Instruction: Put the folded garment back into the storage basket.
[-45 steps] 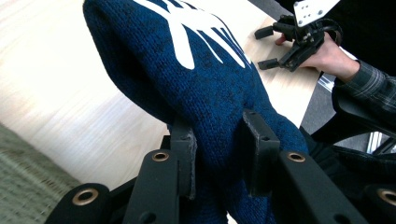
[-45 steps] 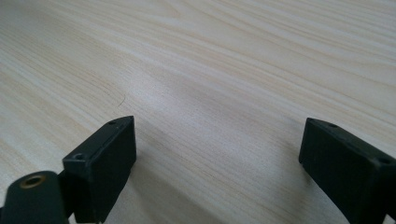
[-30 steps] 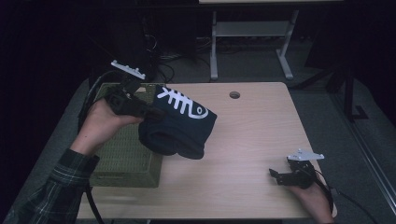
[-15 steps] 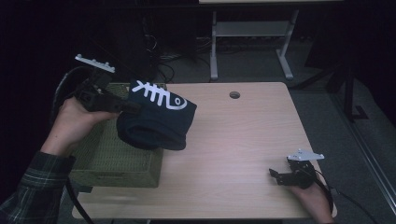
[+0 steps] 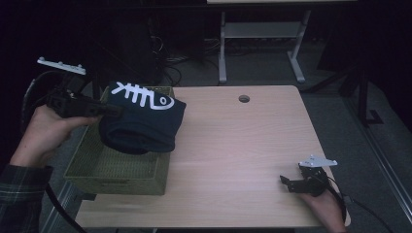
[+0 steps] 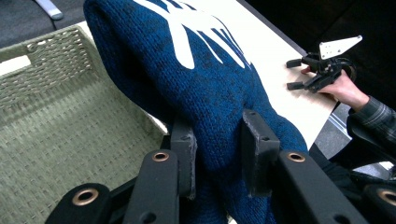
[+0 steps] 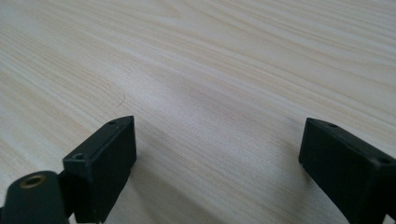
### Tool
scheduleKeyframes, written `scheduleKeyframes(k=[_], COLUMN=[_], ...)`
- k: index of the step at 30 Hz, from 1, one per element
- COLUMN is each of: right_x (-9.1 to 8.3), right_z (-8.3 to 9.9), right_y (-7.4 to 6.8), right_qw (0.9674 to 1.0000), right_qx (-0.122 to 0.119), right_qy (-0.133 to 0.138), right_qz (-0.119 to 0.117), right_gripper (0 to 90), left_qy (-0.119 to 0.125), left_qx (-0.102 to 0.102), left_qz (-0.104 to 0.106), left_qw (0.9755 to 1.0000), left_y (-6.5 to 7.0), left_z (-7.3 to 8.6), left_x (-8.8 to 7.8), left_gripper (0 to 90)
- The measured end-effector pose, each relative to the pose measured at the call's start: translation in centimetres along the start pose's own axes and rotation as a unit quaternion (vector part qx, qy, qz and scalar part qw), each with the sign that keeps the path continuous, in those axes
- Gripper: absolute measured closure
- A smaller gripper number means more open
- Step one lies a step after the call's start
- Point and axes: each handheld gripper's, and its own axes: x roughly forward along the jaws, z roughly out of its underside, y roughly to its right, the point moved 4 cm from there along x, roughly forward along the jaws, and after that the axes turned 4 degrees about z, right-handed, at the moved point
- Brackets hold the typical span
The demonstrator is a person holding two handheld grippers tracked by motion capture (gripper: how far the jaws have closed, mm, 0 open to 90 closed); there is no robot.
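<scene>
While the left gripper (image 6: 217, 156) pinches the folded blue knit garment (image 5: 143, 121) with the white fishbone print, that bundle hangs over the woven green basket (image 5: 116, 174) at the left of the surface (image 5: 243, 160); the step looks like stowing. Next: lower, then spread the jaws. The right gripper (image 5: 291, 182) rests with jaws spread, empty

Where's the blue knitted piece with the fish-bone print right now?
In the high view, the blue knitted piece hangs at the table's left, clamped in the left hand-held gripper, above the green woven basket, overlapping its right rim.
</scene>
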Motion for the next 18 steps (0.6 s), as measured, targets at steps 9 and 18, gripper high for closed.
scheduleKeyframes(k=[9,18], right_x=[0.0,0.0], right_z=[0.0,0.0], right_y=[0.0,0.0], right_qw=[1.0,1.0], right_qx=[0.0,0.001], right_qy=[0.0,0.0], right_qz=[0.0,-0.001], right_gripper=[10.6,10.6], left_qy=[0.005,0.004], left_qx=[-0.014,-0.037], left_qz=[0.007,0.016], left_qw=[0.9999,0.9992], left_y=[-2.3,-4.5], left_z=[2.8,5.6], left_x=[-1.3,-0.8], left_gripper=[69.7,69.7])
